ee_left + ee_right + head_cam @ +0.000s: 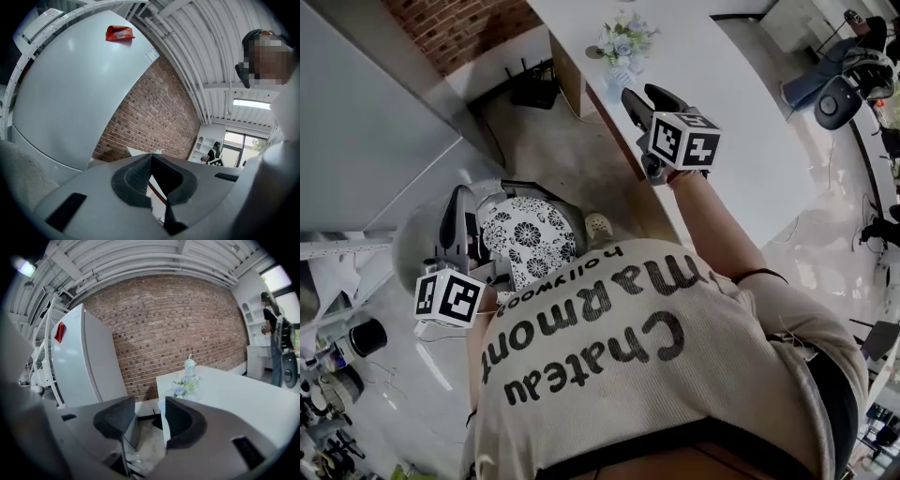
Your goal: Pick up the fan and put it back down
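With fingers of the right gripper (150, 418) released and empty near the counter (243, 399) and those of the left gripper (151, 159) clenched on nothing, best locate the unseen fan, then approach squarely.

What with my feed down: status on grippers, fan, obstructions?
Left gripper shut, empty. Right gripper open, empty, by table. Fan not made out. Flowers ahead on table.
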Demonstrator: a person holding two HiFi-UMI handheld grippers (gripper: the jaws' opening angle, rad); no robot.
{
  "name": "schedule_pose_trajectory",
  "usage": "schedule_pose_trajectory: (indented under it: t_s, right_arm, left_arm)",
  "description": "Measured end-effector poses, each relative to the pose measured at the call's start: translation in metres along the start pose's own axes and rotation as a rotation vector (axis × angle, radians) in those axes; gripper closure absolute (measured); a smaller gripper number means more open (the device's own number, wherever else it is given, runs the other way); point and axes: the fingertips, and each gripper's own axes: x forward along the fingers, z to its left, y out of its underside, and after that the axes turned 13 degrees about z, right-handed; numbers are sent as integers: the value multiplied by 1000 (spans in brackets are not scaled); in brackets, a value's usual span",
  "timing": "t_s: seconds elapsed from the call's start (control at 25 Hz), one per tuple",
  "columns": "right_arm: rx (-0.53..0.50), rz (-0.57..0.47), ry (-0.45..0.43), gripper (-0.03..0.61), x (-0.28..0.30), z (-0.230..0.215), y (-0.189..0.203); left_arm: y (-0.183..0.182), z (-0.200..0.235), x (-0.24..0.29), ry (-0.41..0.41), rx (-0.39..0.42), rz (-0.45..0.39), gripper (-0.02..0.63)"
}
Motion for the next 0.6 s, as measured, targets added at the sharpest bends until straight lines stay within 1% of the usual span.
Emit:
schedule_pose_trajectory:
  t_s: [0.36,0.6]
  right_arm:
    - [-19,28,5,359,43,-23,-13]
    - [2,45,-7,345,69,-40,-12]
  left_arm:
    - [-10,11,24,-50,-9,-2,614]
    - [-13,14,48,-65,-6,19,614]
